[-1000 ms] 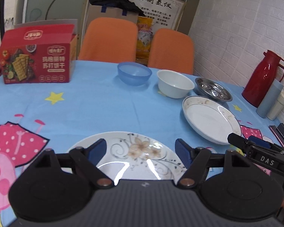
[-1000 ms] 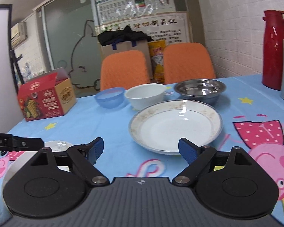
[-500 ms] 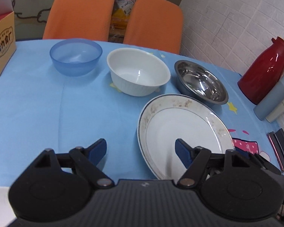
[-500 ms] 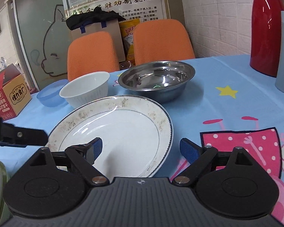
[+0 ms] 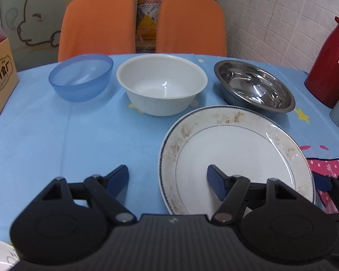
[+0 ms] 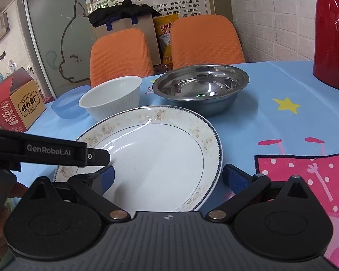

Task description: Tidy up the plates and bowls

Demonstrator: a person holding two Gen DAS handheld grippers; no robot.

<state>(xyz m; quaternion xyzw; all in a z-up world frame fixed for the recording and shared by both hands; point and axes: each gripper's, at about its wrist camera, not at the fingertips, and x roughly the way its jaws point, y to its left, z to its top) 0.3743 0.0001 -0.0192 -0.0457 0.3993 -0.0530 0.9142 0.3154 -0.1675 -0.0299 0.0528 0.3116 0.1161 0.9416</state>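
Left wrist view: the left gripper (image 5: 167, 178) has its jaws spread wide and holds nothing. It straddles the near-left rim of the large plate (image 5: 235, 160), one finger over the plate's well, the other over the blue tablecloth (image 5: 79, 140). The plate lies flat and face up, near the table's right side. It is round, so it has no long axis and may be approached from any side. It looks glazed ceramic: rigid, moderately heavy, smooth and breakable. The thin raised rim is the only graspable feature, and a grip there must be firm. Behind it stand a blue bowl (image 5: 81, 80), a white bowl (image 5: 161, 85) and a steel bowl (image 5: 254, 89) in a row, all upright with mouths up. The steel bowl is just beside the plate's far rim; contact cannot be confirmed. The blue bowl is probably light plastic.

Right wrist view: the right gripper (image 6: 168, 178) is also wide apart and empty, bracketing the plate's near-right rim (image 6: 214, 158). The left gripper's finger (image 6: 56, 152) crosses in from the left, over the plate's left edge. With both tools at one plate, collision between them is a risk.
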